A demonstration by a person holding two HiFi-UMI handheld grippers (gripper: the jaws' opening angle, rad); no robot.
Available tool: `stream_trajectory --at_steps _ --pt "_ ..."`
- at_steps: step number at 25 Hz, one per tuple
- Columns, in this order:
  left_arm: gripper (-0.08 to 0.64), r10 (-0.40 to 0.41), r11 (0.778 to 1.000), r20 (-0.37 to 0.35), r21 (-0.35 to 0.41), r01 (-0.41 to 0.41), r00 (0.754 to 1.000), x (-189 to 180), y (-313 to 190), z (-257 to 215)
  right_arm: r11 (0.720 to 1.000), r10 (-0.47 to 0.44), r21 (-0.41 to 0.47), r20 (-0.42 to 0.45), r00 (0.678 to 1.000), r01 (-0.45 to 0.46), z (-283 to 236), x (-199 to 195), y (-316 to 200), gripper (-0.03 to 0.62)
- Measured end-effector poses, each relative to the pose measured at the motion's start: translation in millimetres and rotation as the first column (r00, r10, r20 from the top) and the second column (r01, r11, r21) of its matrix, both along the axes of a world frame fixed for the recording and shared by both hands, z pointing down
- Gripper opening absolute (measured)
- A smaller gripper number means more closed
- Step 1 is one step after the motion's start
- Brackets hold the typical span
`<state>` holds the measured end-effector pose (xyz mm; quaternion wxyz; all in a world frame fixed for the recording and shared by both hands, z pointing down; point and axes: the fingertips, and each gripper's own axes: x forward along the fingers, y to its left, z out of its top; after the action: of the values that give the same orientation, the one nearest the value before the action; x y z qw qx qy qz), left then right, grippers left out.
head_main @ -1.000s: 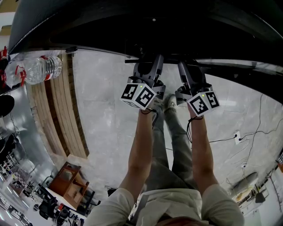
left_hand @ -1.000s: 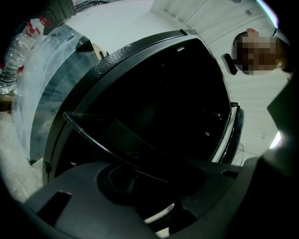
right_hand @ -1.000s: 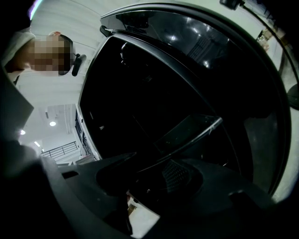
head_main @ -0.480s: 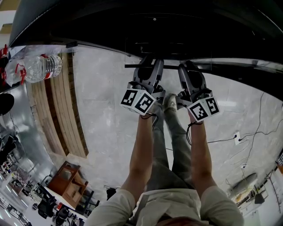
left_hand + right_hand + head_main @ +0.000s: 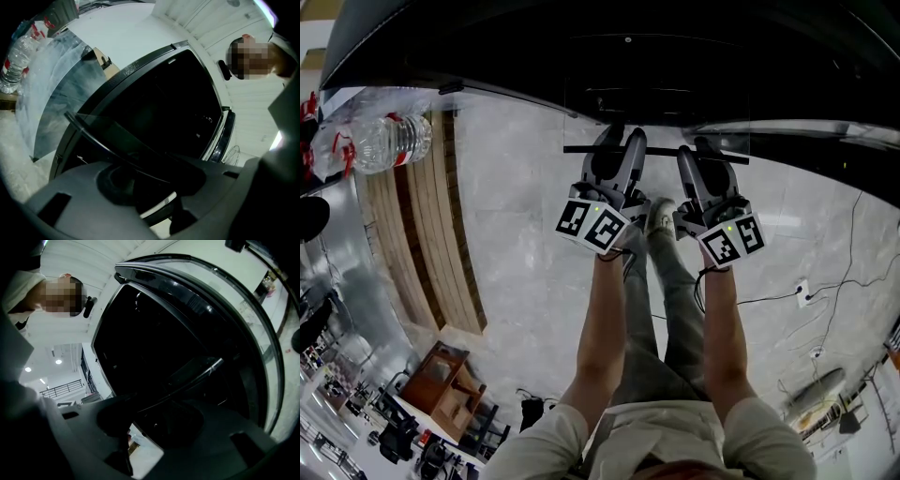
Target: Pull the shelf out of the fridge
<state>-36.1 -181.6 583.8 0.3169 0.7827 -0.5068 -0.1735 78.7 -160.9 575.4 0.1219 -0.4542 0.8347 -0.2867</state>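
The black fridge (image 5: 628,56) stands open at the top of the head view. Its clear glass shelf (image 5: 656,122) with a dark front rim sticks out over the floor. My left gripper (image 5: 614,152) is shut on the rim's left part and my right gripper (image 5: 705,156) on its right part. In the left gripper view the shelf (image 5: 105,133) runs slantwise into the jaws of the left gripper (image 5: 154,187). In the right gripper view the shelf (image 5: 199,373) passes between the jaws of the right gripper (image 5: 159,423). The fridge's inside (image 5: 154,333) is dark.
A water bottle (image 5: 384,145) sits in the translucent door bin (image 5: 56,89) at the left. Wooden slats (image 5: 422,244) and a small wooden stool (image 5: 441,384) lie at the lower left. Cables (image 5: 825,281) cross the marble floor at the right. The person's shoes (image 5: 661,216) stand under the grippers.
Both grippers have drawn back toward the person, and the shelf's front rim has come further out of the fridge with them.
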Motion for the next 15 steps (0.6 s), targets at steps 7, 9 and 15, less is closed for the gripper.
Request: stream_trajectory --at_steps 7,9,15 --pt "0.179 -0.006 1.0 0.001 0.001 0.006 1.0 -0.8 11.5 -3.1 1.0 -0.009 0.006 -0.003 1.0 0.009 -3.5 -0.7 11.2 0.163" --pt "0.18 -0.006 1.0 0.001 0.002 0.006 1.0 -1.1 14.4 -3.8 1.0 -0.012 0.009 -0.004 1.0 0.013 -4.4 -1.1 14.0 0.163" --pt "0.179 -0.008 1.0 0.003 -0.001 0.008 1.0 -1.3 22.4 -7.2 1.0 -0.018 0.01 -0.001 1.0 0.018 -7.5 -1.2 21.9 0.163"
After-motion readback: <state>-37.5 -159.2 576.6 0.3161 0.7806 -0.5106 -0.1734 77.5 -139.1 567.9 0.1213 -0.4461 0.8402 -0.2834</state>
